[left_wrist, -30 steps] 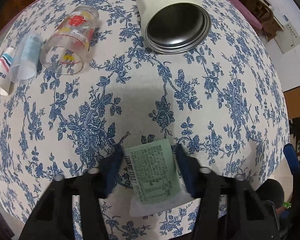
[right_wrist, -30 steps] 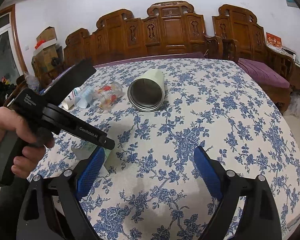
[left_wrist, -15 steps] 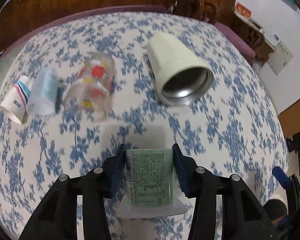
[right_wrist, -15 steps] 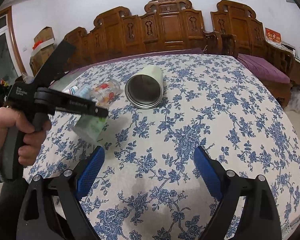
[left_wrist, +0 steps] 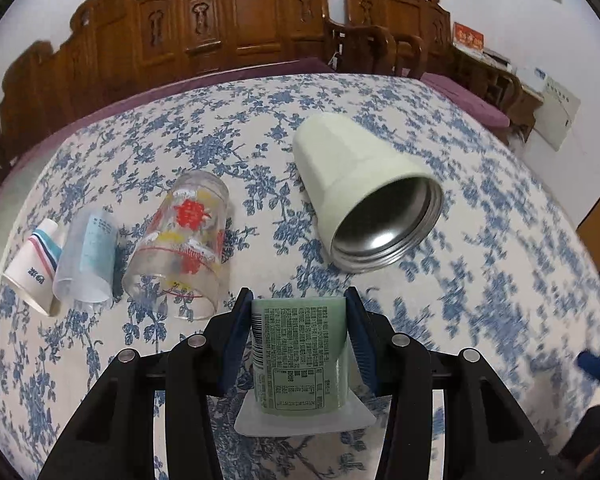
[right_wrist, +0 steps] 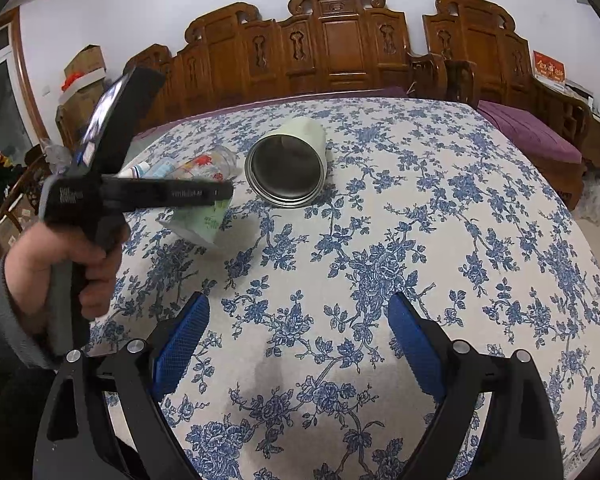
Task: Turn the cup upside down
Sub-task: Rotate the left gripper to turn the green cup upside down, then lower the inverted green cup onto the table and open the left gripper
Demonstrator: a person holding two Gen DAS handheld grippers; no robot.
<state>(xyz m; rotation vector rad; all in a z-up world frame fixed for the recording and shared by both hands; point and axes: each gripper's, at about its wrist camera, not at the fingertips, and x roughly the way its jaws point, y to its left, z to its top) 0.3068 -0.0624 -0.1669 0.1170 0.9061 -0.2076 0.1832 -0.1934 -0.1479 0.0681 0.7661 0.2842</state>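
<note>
Green cup (left_wrist: 300,354) higher — left gripper (left_wrist: 298,332) clamped.

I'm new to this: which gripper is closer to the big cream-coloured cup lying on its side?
Left. The left gripper, clamping a green cup, is just short of the cream cup; the right gripper hangs open, farther back.

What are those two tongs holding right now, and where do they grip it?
The left tongs hold the green cup by its side walls, lifted off the table. The right tongs are open and hold nothing.
</note>
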